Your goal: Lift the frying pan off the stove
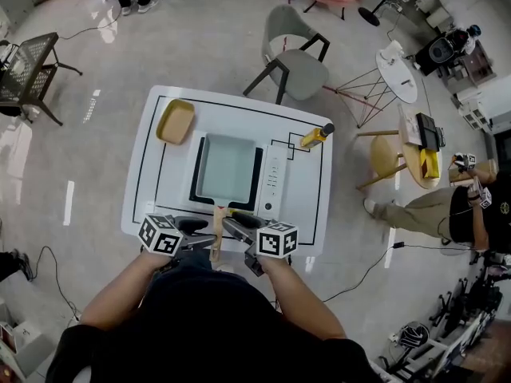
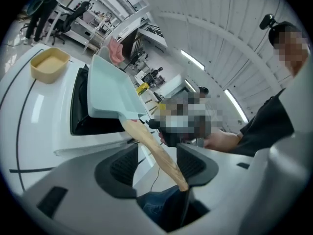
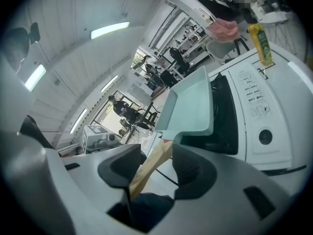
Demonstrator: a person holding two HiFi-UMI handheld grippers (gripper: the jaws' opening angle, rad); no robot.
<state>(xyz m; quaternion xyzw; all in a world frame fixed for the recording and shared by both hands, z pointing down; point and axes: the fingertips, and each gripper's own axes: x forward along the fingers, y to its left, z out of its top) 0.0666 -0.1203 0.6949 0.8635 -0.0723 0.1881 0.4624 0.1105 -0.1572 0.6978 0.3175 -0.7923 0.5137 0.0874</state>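
A square pale-green frying pan (image 1: pixel 227 166) sits on the black top of the white stove (image 1: pixel 274 178). Its wooden handle (image 1: pixel 216 230) reaches over the table's front edge toward me. My left gripper (image 1: pixel 209 240) and right gripper (image 1: pixel 231 228) meet at that handle from either side. In the left gripper view the handle (image 2: pixel 154 153) runs between the wide-apart jaws of the left gripper (image 2: pixel 156 168), with a gap beside it, and the pan (image 2: pixel 110 94) lies ahead. In the right gripper view the handle (image 3: pixel 149 168) lies loosely between the jaws of the right gripper (image 3: pixel 159 168), below the pan (image 3: pixel 193 104).
A tan tub (image 1: pixel 176 121) stands at the far left of the white table (image 1: pixel 160 214). A yellow bottle (image 1: pixel 316 136) stands at its far right. Beyond the table is a grey chair (image 1: pixel 295 54). A person (image 1: pixel 447 206) sits off to the right.
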